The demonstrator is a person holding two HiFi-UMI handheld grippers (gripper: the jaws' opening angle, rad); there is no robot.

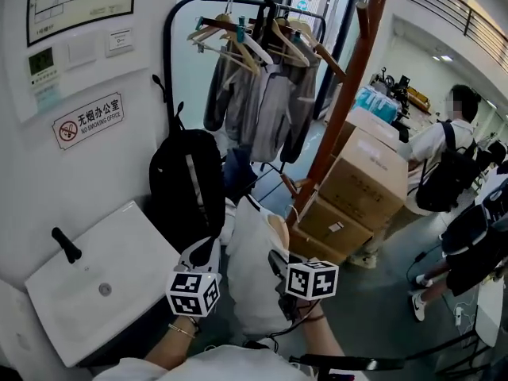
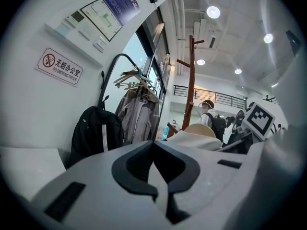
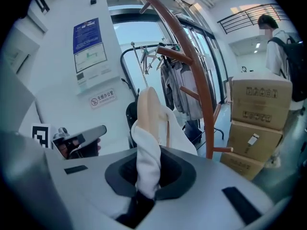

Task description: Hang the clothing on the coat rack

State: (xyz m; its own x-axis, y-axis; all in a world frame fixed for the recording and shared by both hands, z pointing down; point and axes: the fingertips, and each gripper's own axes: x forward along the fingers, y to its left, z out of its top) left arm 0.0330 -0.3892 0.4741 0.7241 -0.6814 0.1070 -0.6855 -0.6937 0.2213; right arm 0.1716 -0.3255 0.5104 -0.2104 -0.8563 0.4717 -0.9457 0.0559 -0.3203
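Left wall: no-smoking sign [image 1: 89, 120], white counter [image 1: 95, 292] below it with a black lever near its left edge. Black backpack [image 1: 186, 189] stands just beyond the counter's right edge. Behind it is a black garment rail [image 1: 171, 46] carrying hangers and grey jackets [image 1: 266, 105].

Left gripper [image 2: 156, 164]: jaws together, nothing in them. It sits just left of the white garment [image 1: 254, 276]. The garment is on a pale hanger [image 3: 148, 109], off the grey floor [image 1: 381, 308] and short of the wooden coat rack [image 1: 349, 94]. Right gripper [image 3: 146, 186] is clamped on its fabric.

Right: stacked cardboard boxes [image 1: 365, 181], person with backpack [image 1: 440, 165].
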